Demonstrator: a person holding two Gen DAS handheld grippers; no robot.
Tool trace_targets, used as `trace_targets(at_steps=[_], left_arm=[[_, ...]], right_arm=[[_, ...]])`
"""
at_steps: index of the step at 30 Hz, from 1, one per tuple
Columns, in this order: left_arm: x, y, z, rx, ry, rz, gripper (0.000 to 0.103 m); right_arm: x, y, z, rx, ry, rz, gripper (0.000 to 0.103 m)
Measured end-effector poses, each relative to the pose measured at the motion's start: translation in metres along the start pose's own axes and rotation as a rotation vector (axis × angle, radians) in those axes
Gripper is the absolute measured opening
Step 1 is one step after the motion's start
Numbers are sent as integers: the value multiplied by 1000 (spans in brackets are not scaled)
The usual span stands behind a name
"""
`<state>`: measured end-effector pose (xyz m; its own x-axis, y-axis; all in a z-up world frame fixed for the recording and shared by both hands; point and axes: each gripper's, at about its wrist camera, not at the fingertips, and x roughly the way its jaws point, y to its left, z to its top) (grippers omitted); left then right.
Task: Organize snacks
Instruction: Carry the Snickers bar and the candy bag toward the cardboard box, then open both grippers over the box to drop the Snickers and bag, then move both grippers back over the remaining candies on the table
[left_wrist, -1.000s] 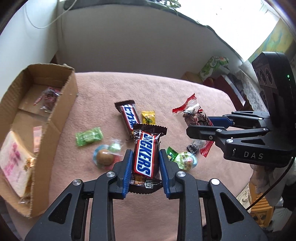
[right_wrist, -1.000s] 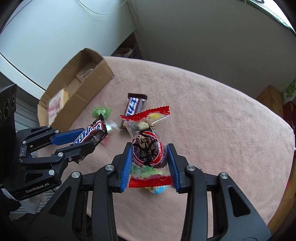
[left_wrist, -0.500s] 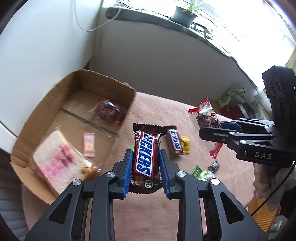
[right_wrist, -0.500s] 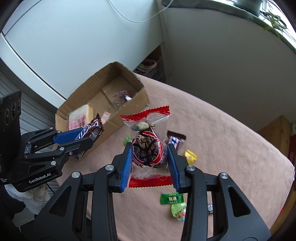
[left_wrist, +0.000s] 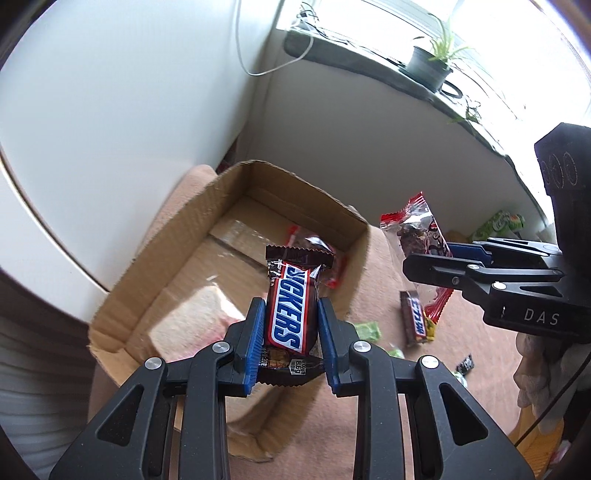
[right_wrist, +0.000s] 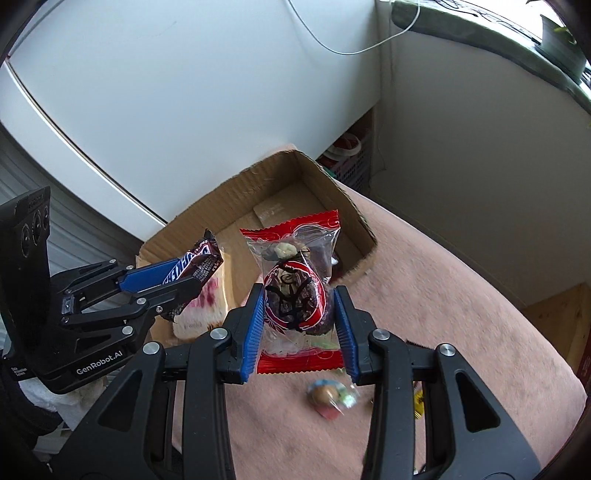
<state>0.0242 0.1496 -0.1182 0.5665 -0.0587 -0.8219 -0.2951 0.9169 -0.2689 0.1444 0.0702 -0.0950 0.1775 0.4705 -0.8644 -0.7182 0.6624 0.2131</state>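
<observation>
- My left claw (left_wrist: 291, 345) is clamped on the brown Snickers bar in its glossy wrapper (left_wrist: 293, 308), blue pads pressing both long edges, the bar pointing away from the camera.
- My right claw (right_wrist: 299, 328) is closed on the clear cellophane packet with red crimped ends and a dark round cake inside (right_wrist: 295, 291), gripped across its middle.
- Change: a second ago both claws hung over the scattered sweets in the middle of the pink cloth; both have since swung across to the open brown cardboard box (left_wrist: 173, 258). The bar now sits above the box floor, and the packet is above the box's near corner.
- Judgement: the carry looks nearly complete. What remains is to release each item over the box; the packet may want a little more travel inward first.
- Left view only: the box already holds a pink-and-white wrapped slab (left_wrist: 199, 321) and a red-edged packet (left_wrist: 314, 247) partly hidden behind the bar. Loose items left on the pink cloth-covered table (left_wrist: 461, 332) include a second, smaller Snickers bar (left_wrist: 415, 319) and a green wrapped sweet (left_wrist: 367, 329).
- Right view only: a blurred round sweet in clear wrap (right_wrist: 328, 397) lies on the cloth just below the packet, and the bar is seen side-on, clear of the box walls.
</observation>
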Motion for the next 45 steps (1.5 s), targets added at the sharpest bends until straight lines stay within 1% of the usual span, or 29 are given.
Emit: trace_targets(at_steps=[7,15,17,18,19,21,22,32,40,45], left_arm=[[7,21,9,-25,-10,25,27],[13,31,14,-23,-7,37,27],[12,33,15,-28,-5,41,27],[12,33,15,-29,-3,43,27],[12,32,15,-30,3,45,28],[10,31,15,-30,0,55,33],[9,30,15,-29,-3,57,34],[-1,24,16,-29,-21,57,35],[-7,2,8,-10,-20,42,35],[-5,-19,-2,9,-2,7,35]], right_arm=[[20,15,16,-17,13,10,38],[33,24,25,-8,20,8,39],[31,23,26,3,9,-3,53],[29,23,26,7,-2,-8,67],[26,22,26,10,-11,-5,72],[23,21,26,14,-13,-1,72],[21,20,26,14,-16,-4,72],[-6,2,12,46,-37,-2,72],[-38,-32,-17,95,-62,-20,72],[-56,-64,-44,171,-93,-40,73]])
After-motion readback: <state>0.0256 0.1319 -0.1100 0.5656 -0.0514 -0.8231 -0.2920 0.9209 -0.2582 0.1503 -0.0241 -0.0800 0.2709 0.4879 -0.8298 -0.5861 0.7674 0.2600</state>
